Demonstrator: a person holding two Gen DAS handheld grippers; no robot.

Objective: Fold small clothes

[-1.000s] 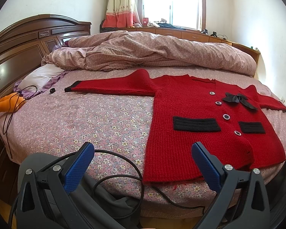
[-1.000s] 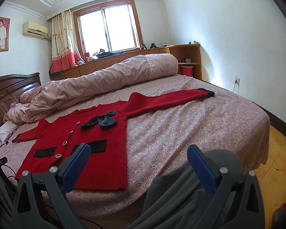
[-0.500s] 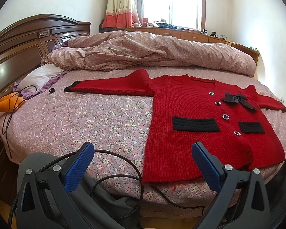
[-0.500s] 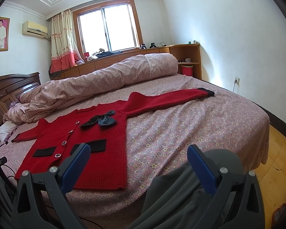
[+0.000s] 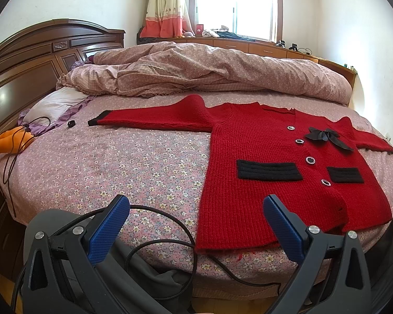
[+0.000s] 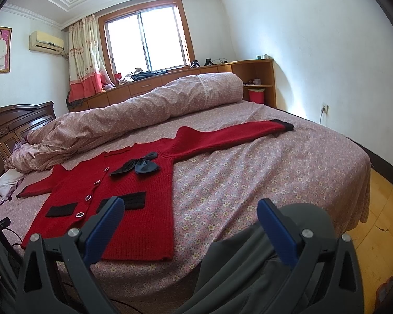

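Note:
A red knitted cardigan [image 5: 269, 162] lies flat on the bed, face up, with both sleeves spread out, black pockets, a dark bow [image 5: 326, 136] and a row of buttons. The same cardigan [image 6: 133, 183] shows in the right wrist view, one sleeve reaching to a black cuff [image 6: 284, 125]. My left gripper [image 5: 196, 218] is open, hovering at the near bed edge, just short of the cardigan's hem. At the bed's near edge, right of the hem, my right gripper [image 6: 190, 222] hangs open too. Neither holds anything.
A rolled flowery duvet [image 5: 209, 70] lies along the far side of the bed. A pillow [image 5: 55, 104] and an orange object [image 5: 5, 141] sit by the wooden headboard [image 5: 26, 62]. A black cable [image 5: 165, 243] loops over the near bed edge. Grey trousers [image 6: 249, 269] are below the right gripper.
Both grippers have barely moved; the views shifted very slightly. The cardigan lies as before.

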